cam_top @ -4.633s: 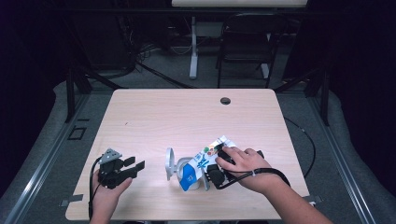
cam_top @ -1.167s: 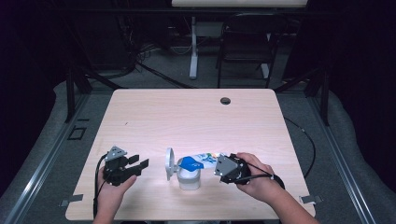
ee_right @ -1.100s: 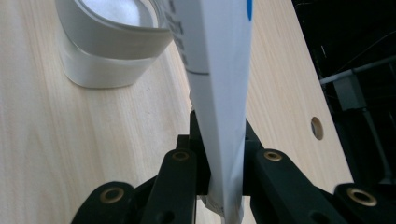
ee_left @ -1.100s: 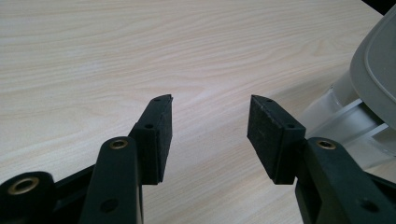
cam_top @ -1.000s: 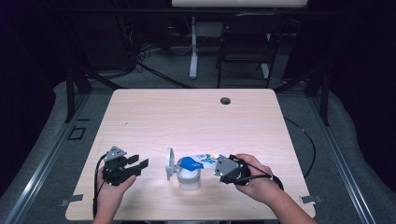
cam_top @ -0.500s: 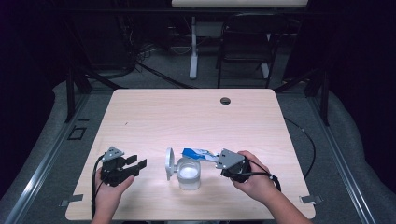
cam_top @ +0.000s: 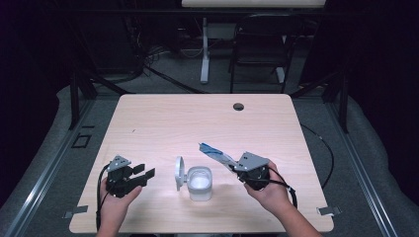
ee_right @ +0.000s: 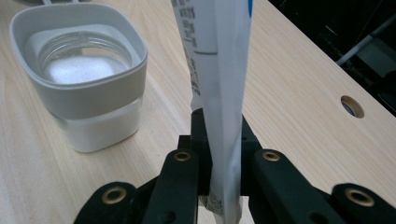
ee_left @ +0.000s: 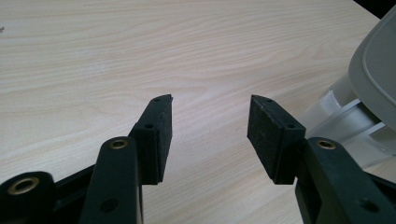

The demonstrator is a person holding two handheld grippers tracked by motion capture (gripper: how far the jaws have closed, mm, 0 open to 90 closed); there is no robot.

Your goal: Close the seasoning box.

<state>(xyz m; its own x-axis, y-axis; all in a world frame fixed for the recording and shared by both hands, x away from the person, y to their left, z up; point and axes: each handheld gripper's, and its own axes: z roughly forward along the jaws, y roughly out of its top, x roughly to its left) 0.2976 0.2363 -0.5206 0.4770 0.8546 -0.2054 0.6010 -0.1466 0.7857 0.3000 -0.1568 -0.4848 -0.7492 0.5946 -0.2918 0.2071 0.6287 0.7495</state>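
Note:
A white jar point(cam_top: 200, 182) with a grey rim stands near the table's front edge, and its hinged lid point(cam_top: 179, 173) is flipped open to the left. The jar point(ee_right: 84, 79) holds white powder. My right gripper point(cam_top: 236, 167) is just right of the jar, shut on a flattened white and blue packet point(cam_top: 216, 154) that slants up and left, off to the jar's right. The packet point(ee_right: 215, 56) rises between the right gripper's point(ee_right: 219, 140) jaws. My left gripper point(cam_top: 146, 173) rests open left of the lid, nothing between its pads point(ee_left: 161, 130).
A round cable hole point(cam_top: 238, 106) sits near the table's far edge. The pale wooden tabletop point(cam_top: 163, 123) stretches beyond the jar. Chair and desk legs stand on the floor behind. The lid's grey edge point(ee_left: 378, 70) lies close to the left gripper's right side.
The right gripper has drawn the packet away from over the jar's mouth, to the right. The jar's white contents now show from above. The left gripper has stayed put.

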